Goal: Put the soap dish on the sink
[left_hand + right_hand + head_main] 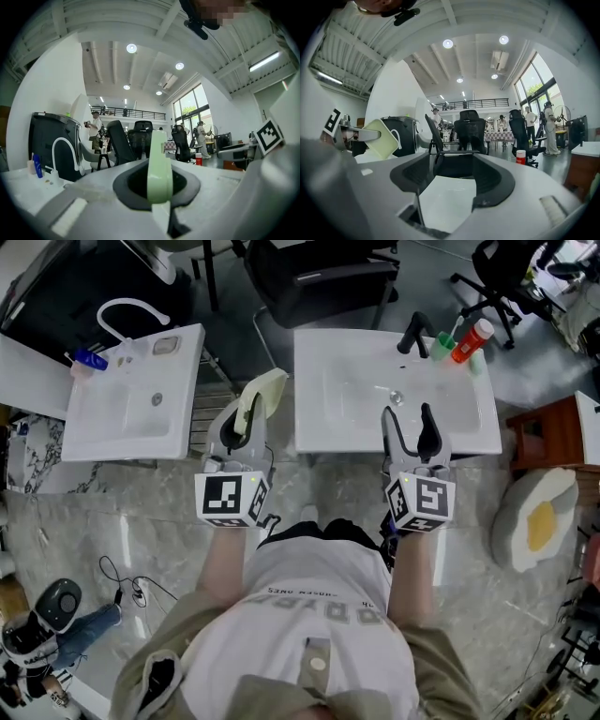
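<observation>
A pale green soap dish (261,394) is clamped edge-up in my left gripper (246,416), which is shut on it in the gap between two white sinks. In the left gripper view the soap dish (158,165) stands as a thin green strip between the jaws. The right-hand sink (469,423) has a black faucet (412,334). My right gripper (410,420) is open and holds nothing, its black fingers (389,427) over that sink's front rim. From the right gripper view the soap dish (385,138) shows at the left, and the sink (445,199) lies below the open jaws.
A second sink (178,432) at the left carries a white faucet (127,313) and a blue bottle (89,359). Green (441,345) and red (471,339) bottles stand on the right sink's back. Office chairs (319,277) lie beyond; a wooden stool (548,432) and egg cushion (536,517) sit at the right.
</observation>
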`<state>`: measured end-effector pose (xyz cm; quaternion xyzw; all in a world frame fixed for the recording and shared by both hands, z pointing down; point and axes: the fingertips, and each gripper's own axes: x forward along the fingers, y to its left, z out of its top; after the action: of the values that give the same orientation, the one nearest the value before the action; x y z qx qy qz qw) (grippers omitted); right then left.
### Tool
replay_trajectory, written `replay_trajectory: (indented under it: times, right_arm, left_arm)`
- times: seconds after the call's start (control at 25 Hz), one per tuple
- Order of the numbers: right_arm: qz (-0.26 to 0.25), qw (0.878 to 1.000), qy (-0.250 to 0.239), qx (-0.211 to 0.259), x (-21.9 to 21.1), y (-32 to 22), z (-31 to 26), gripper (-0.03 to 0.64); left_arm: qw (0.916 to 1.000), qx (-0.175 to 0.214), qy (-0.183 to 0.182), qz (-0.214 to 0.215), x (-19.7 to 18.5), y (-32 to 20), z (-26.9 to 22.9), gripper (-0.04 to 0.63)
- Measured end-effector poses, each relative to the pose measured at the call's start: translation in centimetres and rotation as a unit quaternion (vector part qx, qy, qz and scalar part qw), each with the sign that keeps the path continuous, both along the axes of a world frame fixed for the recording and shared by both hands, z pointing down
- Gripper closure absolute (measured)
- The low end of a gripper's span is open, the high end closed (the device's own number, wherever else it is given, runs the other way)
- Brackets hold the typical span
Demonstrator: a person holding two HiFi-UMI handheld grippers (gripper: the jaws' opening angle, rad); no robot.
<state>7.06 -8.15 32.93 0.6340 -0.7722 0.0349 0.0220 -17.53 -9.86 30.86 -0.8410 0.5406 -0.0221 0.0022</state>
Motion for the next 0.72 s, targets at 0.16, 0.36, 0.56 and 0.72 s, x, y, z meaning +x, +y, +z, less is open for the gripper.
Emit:
replay_trajectory:
  times: [0.16,0.36,0.56,0.72]
  right_arm:
    - [0.004,1.0,0.004,-0.017,0.3,-0.4,0.7,0.327]
    - [0.005,0.999,0.002,-0.033,0.8,-1.2,1.9,0.327]
    - [-0.009,0.999,-0.001,-0.049,1.6,-3.3,3.2,0.327]
    - [-0.029,0.998,-0.007,-0.056,2.3,-5.4,4.0,0.327]
  left_arm:
    - [0.9998,-0.017,0.003,0.005,0.2,-0.6,1.0,0.578]
    - [0.9992,-0.039,0.007,0.005,0.6,-1.0,2.6,0.578]
    - [0.9985,-0.054,0.003,-0.01,1.2,-2.3,3.7,0.578]
    - [0.9977,-0.061,0.017,-0.024,2.0,-3.9,4.3,0.578]
